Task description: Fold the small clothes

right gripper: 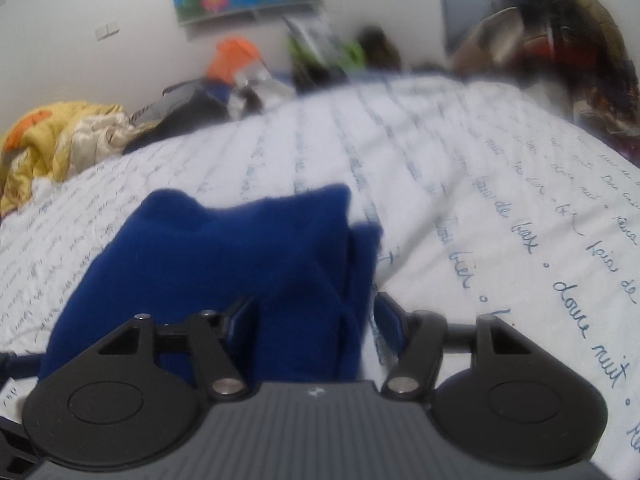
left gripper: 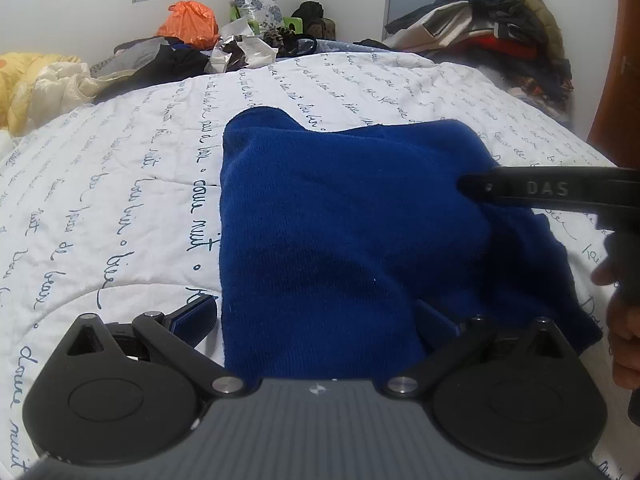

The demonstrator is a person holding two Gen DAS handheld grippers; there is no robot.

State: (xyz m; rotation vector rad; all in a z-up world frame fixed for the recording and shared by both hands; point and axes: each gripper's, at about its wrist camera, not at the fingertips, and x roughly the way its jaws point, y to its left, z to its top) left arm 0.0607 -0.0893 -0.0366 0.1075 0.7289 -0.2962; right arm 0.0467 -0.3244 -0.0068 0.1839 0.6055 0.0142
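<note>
So I'm at the bed with a small blue knit garment (left gripper: pixel 340 232), looks like a little sweater or fleece piece, laid out on the white quilt with cursive writing (left gripper: pixel 132 184) right in front of both my grippers. My left gripper (left gripper: pixel 316 320) is spread wide: its left finger (left gripper: pixel 196 314) sits just outside the garment's left edge on the quilt, and the right one is down on the cloth near the lower right, so the near hem lies between them but nothing is pinched. In my right gripper (right gripper: pixel 312 312) the jaws stand parted, with a folded bunch of blue fabric between them; the left pad looks close against the cloth and the right pad has quilt showing beside it, so I'd call it loose rather than clamped, though that view is blurry and I won't swear to it. Seen from the left side, the right gripper comes in from the right with its black finger (left gripper: pixel 520 190) lying over the garment's right part, where a flap is already doubled over. My guess is I'm laying that side fold down and using the left just to frame the near edge so the piece doesn't slide. The messy clothes pile (left gripper: pixel 500 32) is way off ahead to the right, not in play.
</note>
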